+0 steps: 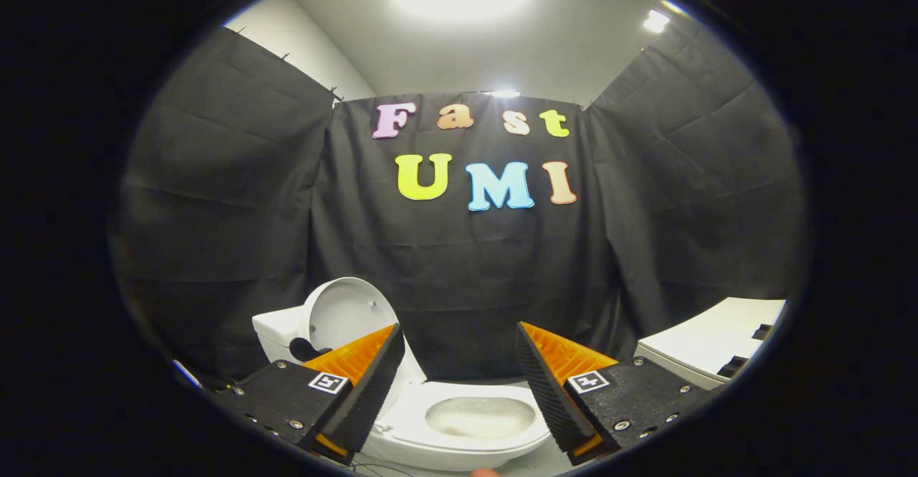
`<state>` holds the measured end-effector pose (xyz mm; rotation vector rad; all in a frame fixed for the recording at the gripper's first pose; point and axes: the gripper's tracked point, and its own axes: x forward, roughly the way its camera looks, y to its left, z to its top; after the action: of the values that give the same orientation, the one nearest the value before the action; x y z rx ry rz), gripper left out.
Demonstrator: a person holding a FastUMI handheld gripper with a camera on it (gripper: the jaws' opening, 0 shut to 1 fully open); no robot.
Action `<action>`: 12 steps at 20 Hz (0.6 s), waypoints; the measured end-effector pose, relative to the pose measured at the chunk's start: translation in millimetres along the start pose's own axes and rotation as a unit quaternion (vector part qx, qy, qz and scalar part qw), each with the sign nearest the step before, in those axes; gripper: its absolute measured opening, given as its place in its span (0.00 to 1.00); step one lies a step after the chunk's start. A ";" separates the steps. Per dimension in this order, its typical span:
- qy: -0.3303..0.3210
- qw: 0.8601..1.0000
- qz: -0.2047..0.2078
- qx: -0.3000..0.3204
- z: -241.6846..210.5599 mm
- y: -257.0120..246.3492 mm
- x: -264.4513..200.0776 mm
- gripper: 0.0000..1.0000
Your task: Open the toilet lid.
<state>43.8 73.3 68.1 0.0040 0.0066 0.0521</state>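
Black-draped booth, bright ceiling lights — toilet lid (344, 313) upright, bowl (479, 419) between parted, empty fingers (534, 384)

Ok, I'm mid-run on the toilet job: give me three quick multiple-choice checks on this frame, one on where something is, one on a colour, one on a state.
1. Where is the toilet bowl relative to the gripper?
A. Below and between the jaws
B. Far off behind the cloth wall
C. Resting on the white counter

2. What colour is the toilet lid?
A. Black
B. White
C. Blue

3. What state is the toilet lid in?
A. Closed flat over the bowl
B. Raised upright against the tank
C. Lying detached on the floor

Answers:
1 A, the bowl's opening shows in the gap between the spread jaws.
2 B, the lid matches the white bowl and tank.
3 B, the lid stands up and the bowl is exposed; the jaws are open and hold nothing.
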 end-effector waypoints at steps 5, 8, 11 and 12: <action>-0.030 0.999 -0.012 -0.008 13.2 -36.9 -22.6 0.95; -0.033 0.999 -0.021 -0.003 11.2 -55.6 -32.2 0.95; -0.032 0.999 -0.037 -0.001 8.0 -75.6 -42.7 0.95; -0.030 0.998 -0.047 0.002 5.0 -84.0 -45.4 0.95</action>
<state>2.9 -13.0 73.1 0.0101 -0.0529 -0.0411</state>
